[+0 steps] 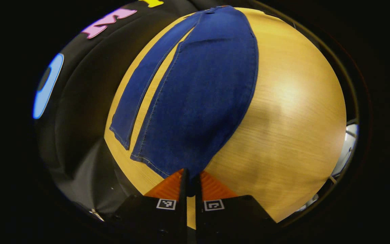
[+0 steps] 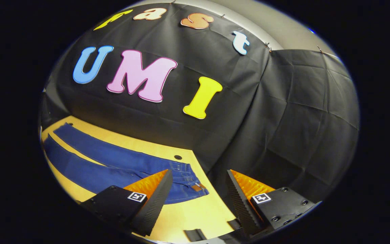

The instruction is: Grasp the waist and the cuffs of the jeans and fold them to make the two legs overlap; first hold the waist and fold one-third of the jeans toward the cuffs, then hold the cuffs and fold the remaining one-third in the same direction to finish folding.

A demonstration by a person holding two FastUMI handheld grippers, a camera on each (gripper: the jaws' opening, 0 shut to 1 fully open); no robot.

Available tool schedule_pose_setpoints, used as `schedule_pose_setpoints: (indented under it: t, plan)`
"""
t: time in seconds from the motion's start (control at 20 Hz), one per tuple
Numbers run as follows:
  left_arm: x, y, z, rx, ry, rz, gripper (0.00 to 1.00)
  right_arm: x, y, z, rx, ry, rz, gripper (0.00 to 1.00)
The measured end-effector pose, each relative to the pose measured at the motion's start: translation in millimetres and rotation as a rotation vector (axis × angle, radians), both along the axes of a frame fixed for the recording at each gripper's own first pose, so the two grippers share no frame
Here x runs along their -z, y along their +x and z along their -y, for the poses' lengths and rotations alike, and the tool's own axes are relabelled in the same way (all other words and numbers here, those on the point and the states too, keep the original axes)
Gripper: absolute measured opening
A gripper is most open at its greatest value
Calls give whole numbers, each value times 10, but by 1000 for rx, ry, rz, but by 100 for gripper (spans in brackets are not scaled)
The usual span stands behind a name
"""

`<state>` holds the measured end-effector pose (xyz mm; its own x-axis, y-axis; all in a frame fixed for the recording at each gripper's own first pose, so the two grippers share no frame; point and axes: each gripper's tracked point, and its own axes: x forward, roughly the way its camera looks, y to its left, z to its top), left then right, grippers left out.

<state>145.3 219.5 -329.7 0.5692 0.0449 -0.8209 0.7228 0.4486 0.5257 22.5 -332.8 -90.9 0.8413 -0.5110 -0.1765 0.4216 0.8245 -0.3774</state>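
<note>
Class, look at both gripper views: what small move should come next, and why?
Probably lower the right gripper onto the waist and close. It hangs open above the jeans, which lie flat and unfolded on the table, while the left gripper sits shut at a cuff.

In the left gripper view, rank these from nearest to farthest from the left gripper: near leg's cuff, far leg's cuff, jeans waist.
From the left gripper:
1. Near leg's cuff, right at the fingertips, lower centre.
2. Far leg's cuff, farther left, across a strip of table.
3. Jeans waist, at the top.
</note>
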Motion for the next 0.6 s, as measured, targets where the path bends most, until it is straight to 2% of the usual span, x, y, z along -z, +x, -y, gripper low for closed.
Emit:
schedule_pose_setpoints:
  t: [0.15, 0.2, 0.25, 0.4, 0.6]
  plan:
    - [-22, 15, 46, -37, -37, -14, 10, 268, 247, 278, -66, -77, -77, 96]
    - [14, 20, 12, -38, -36, -21, 1, 400, 326, 357, -91, -87, -102, 97]
    - [-9, 12, 27, -43, -39, -26, 6, 483, 385, 451, -113, -101, -123, 97]
    - [-1, 14, 14, -64, -36, -26, 6, 713, 535, 745, -163, -182, -197, 97]
    - [-2, 18, 18, -83, -14, -2, 6, 1151, 677, 1227, -262, -303, -405, 97]
